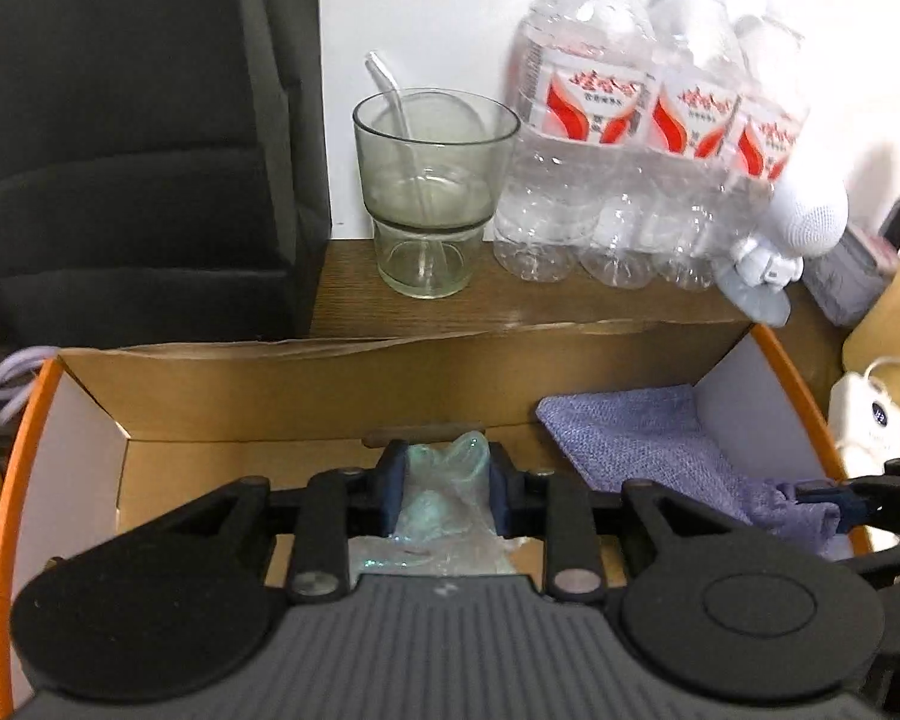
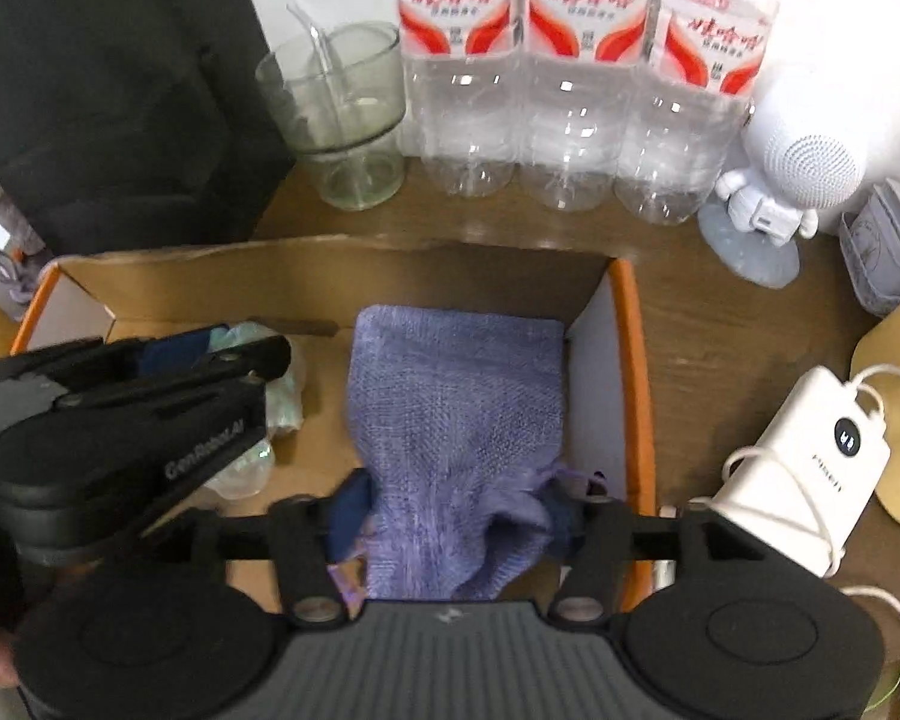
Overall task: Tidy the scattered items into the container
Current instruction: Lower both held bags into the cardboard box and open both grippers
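L gripper (image 1: 444,489) pinches plastic bag (image 1: 444,498); R gripper (image 2: 450,516) wide (around purple pouch (image 2: 456,396)) in box (image 1: 240,396).

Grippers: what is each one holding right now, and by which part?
The left gripper pinches the crumpled clear plastic bag at its bunched top, inside the cardboard box. The right gripper straddles the purple pouch's drawstring end, fingers spread, not clamping it.

The water bottles (image 2: 576,90) lose their caps beyond the right-wrist view's top edge.
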The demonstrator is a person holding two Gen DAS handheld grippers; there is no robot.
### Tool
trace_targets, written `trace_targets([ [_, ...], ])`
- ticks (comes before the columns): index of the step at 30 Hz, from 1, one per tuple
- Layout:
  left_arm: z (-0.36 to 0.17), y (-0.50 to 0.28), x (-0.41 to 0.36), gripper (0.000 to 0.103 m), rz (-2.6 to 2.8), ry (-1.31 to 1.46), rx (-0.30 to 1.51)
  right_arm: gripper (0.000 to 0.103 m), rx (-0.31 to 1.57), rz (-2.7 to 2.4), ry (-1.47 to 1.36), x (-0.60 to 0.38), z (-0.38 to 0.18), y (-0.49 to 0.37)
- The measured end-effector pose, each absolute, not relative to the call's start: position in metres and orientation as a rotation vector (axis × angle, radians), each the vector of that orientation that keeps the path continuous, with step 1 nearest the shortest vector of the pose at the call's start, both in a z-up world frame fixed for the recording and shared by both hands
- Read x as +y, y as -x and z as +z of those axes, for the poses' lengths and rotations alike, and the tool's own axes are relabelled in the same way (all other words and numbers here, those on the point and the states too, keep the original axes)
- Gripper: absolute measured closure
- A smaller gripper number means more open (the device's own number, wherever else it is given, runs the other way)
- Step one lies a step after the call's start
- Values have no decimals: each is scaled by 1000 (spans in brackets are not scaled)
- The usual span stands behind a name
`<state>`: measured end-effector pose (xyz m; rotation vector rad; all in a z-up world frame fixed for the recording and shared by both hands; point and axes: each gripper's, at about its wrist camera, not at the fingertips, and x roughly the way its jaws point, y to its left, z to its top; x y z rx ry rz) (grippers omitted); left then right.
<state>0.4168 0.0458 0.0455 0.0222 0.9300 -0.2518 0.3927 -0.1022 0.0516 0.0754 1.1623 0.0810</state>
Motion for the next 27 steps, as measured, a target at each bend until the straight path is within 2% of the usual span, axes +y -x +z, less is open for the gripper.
trace_targets([
  [3, 46, -423, 49, 72, -268, 13, 961, 35, 1148, 90, -87, -107, 59, -393],
  [6, 51, -422, 54, 47, -281, 46, 979, 30, 1137, 91, -96, -110, 65, -389],
  [8, 57, -419, 55, 45, -296, 54, 960, 29, 1136, 97, -112, -111, 68, -388],
  [10, 68, -417, 57, 24, -285, 32, 959, 28, 1130, 103, -132, -111, 75, -384],
  [12, 80, -415, 59, 19, -276, 11, 947, 28, 1124, 103, -147, -112, 80, -382],
  [14, 92, -412, 65, 11, -257, -15, 946, 28, 1118, 104, -154, -110, 87, -379],
  [15, 97, -409, 69, 3, -249, -20, 945, 28, 1114, 105, -153, -108, 92, -377],
  [17, 107, -402, 79, 1, -240, -29, 931, 26, 1101, 108, -143, -101, 103, -371],
  [19, 115, -394, 87, 0, -226, -45, 921, 20, 1074, 117, -136, -95, 112, -364],
  [27, 130, -350, 121, 0, -160, -48, 907, 19, 1068, 133, -135, -66, 122, -335],
])
